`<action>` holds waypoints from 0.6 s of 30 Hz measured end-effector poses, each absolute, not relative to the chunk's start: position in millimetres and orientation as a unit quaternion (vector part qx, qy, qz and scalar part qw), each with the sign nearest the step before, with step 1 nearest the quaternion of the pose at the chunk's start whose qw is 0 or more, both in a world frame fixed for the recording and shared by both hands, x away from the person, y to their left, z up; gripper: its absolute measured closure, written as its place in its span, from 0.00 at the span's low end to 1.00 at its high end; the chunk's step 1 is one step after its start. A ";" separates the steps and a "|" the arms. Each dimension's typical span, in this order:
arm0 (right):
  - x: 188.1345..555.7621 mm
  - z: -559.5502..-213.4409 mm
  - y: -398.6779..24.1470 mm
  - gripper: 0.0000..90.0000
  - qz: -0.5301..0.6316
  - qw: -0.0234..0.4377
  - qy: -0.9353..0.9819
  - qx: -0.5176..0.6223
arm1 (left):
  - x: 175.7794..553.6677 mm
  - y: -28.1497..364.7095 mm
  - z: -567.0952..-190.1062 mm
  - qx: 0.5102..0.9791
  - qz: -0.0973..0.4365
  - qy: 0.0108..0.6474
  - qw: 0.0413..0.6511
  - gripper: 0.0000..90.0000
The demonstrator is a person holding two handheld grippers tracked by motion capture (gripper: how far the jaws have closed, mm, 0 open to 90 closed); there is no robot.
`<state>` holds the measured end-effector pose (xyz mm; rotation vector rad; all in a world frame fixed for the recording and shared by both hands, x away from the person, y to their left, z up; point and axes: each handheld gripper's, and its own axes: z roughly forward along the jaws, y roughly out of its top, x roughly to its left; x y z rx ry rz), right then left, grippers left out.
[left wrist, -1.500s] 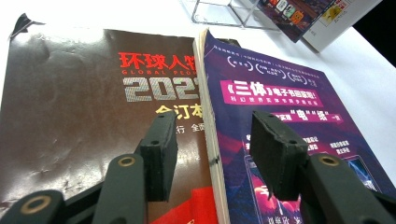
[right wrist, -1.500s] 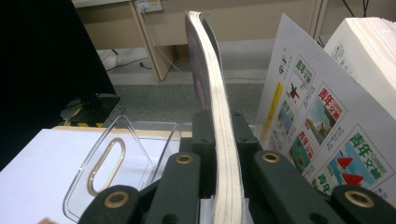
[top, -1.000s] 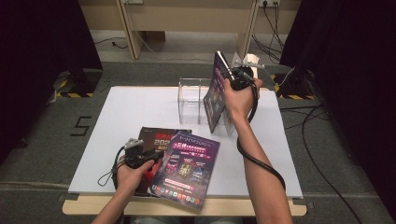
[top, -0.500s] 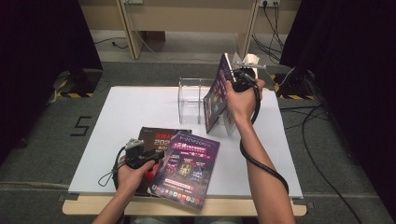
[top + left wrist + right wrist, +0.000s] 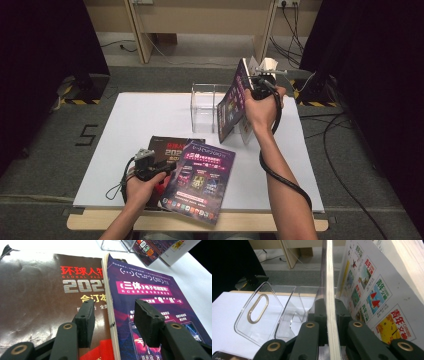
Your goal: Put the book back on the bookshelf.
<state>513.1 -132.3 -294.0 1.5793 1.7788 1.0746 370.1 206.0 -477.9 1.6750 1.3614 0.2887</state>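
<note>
The right hand-held gripper [image 5: 256, 86], clamped on a magazine [image 5: 231, 105], holds it upright beside the clear rack [image 5: 204, 107] at the desk's far side; next, slotting it in. The left hand-held gripper [image 5: 113, 322] rests apart over near magazines [image 5: 197, 177].

Glossy paper magazine [image 5: 231, 105], clear smooth plastic rack [image 5: 204, 106]
</note>
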 end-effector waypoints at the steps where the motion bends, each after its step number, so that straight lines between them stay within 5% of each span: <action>1: 512.9 -293.8 -132.3 0.93 0.396 0.262 0.658 0.584 | 370.1 205.9 -477.7 0.681 0.117 0.554 0.464 0.56; 18: 502.6 -295.5 -137.3 0.74 0.400 0.246 0.666 0.580 | 369.8 206.3 -477.3 0.680 0.118 0.555 0.464 0.55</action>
